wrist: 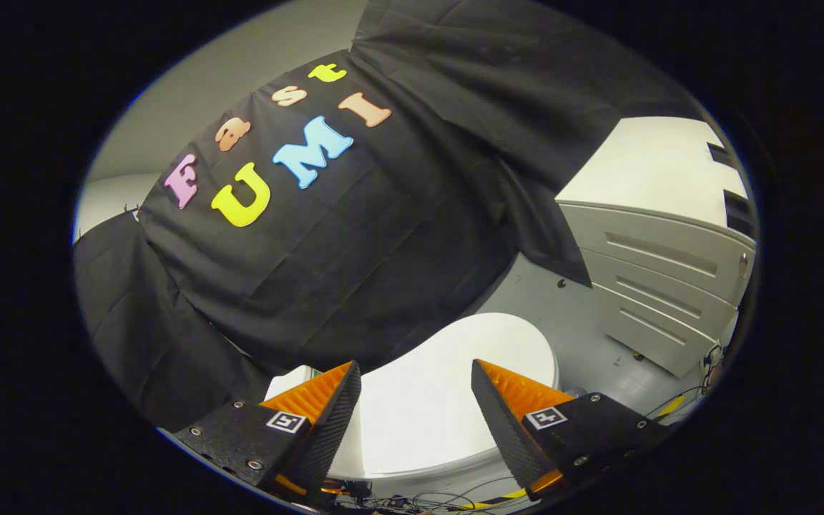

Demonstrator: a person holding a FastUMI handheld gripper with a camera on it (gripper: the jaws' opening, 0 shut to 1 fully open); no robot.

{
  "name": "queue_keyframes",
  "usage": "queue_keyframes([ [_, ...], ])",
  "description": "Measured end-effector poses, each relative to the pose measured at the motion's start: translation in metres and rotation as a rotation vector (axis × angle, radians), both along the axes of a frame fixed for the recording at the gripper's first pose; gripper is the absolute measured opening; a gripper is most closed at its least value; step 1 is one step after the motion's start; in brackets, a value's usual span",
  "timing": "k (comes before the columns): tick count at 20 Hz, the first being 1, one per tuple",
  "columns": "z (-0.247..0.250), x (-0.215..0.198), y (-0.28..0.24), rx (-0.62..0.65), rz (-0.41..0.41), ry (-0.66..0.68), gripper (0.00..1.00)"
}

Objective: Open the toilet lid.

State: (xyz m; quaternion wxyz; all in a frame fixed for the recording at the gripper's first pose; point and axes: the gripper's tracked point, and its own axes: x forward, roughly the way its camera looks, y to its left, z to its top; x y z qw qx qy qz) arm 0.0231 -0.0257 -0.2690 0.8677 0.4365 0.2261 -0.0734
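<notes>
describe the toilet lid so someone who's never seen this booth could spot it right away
Start at the black cloth wall; on the grey floor at its foot, left of the white drawer cabinet, sits the smooth white oval toilet lid, shut flat. It lies just beyond the open gripper with its orange-and-black fingers, and is the one rounded, glossy thing there.

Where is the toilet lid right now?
In the gripper view, the closed white toilet lid lies beyond the open gripper, showing between its fingers, with the grey drawer cabinet to its right.
</notes>
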Motion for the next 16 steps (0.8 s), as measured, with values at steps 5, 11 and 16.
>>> queue_keyframes([
  [5,-0.048,-0.011,-0.015,0.011,-0.027,0.090,0.95],
  [11,-0.085,-0.026,-0.029,0.060,-0.066,0.163,0.95],
  [16,-0.124,-0.049,-0.043,0.097,-0.109,0.255,0.95],
])
